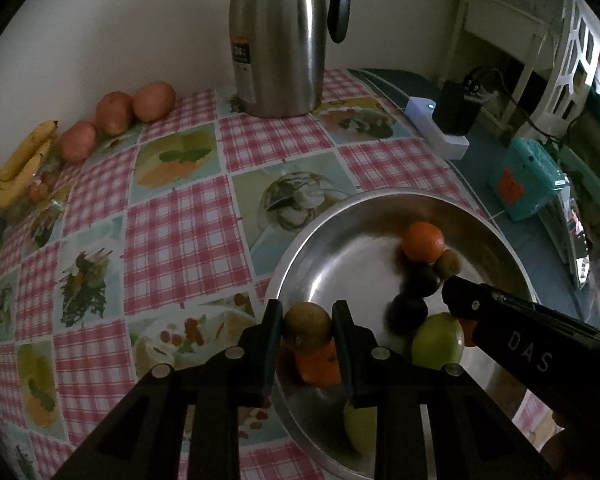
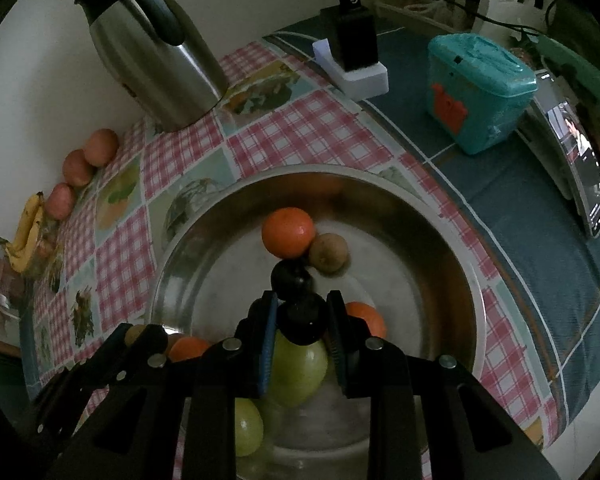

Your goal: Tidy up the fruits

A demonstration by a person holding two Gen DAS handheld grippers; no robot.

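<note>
A steel bowl [image 1: 300, 256] on the checked tablecloth holds the fruit. In the left wrist view my left gripper [image 1: 306, 312] is shut on a brownish kiwi [image 1: 306, 326] over the bowl's near-left rim, with an orange [image 1: 316, 366] just below it. In the right wrist view my right gripper [image 2: 302, 302] is shut on a dark plum [image 2: 302, 320], above a green apple [image 2: 298, 372]. A second plum [image 2: 291, 276], an orange [image 2: 288, 232] and another kiwi [image 2: 328, 252] lie farther in. Two more oranges [image 2: 366, 318] flank the apple.
A steel thermos jug [image 1: 276, 40] stands behind the bowl. Three red apples [image 1: 114, 114] and bananas [image 1: 20, 164] line the wall at the left. Right of the cloth are a white power strip with a black charger [image 2: 356, 60], a teal box [image 2: 476, 92] and a propped phone [image 2: 588, 172].
</note>
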